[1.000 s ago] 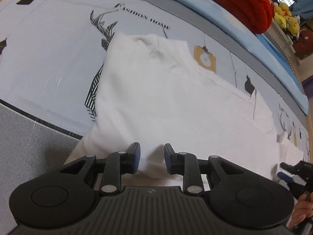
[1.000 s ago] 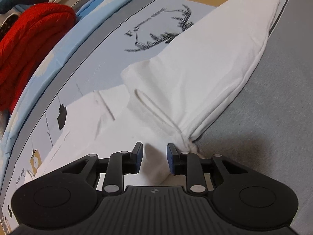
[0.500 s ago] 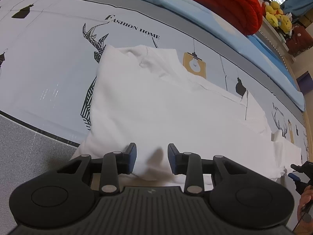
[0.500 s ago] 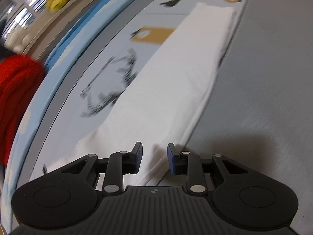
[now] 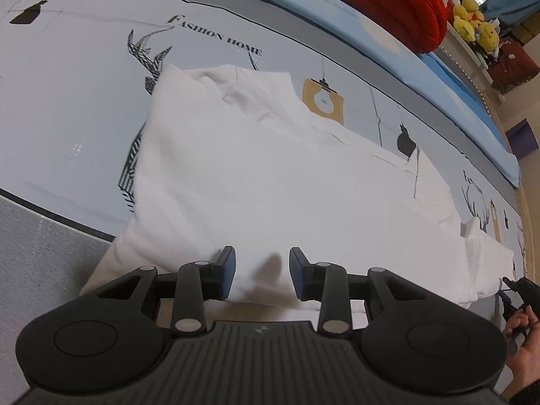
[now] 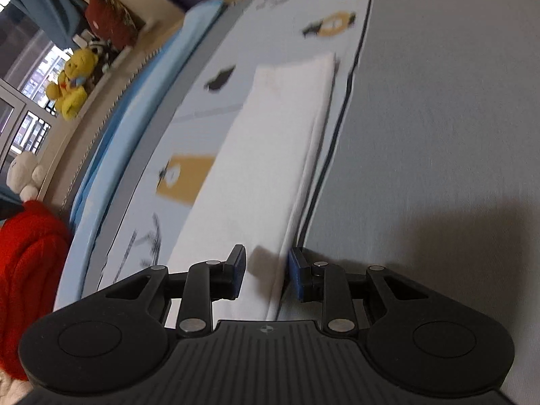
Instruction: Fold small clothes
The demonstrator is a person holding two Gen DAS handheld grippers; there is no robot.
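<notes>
A white garment (image 5: 270, 175) lies folded into a long strip on the printed bed sheet (image 5: 67, 101). My left gripper (image 5: 262, 270) is open over its near edge, with a small hump of cloth between the pads but not pinched. In the right wrist view the same garment (image 6: 270, 168) stretches away as a narrow strip. My right gripper (image 6: 266, 270) is open above its long edge, which runs between the fingers untouched. At the far right of the left wrist view, the right gripper (image 5: 504, 288) sits by the garment's end, held by a hand (image 5: 519, 337).
A grey band of bedding (image 6: 438, 135) runs along the garment's near side. A red knit blanket (image 5: 388, 0) lies at the far edge of the bed. Yellow plush toys (image 6: 72, 81) sit on a ledge by the window beyond it.
The left jaws have widened and let go of the cloth fold. The right gripper has swept along the garment toward its far end and rolled, so the view now takes in the window.
</notes>
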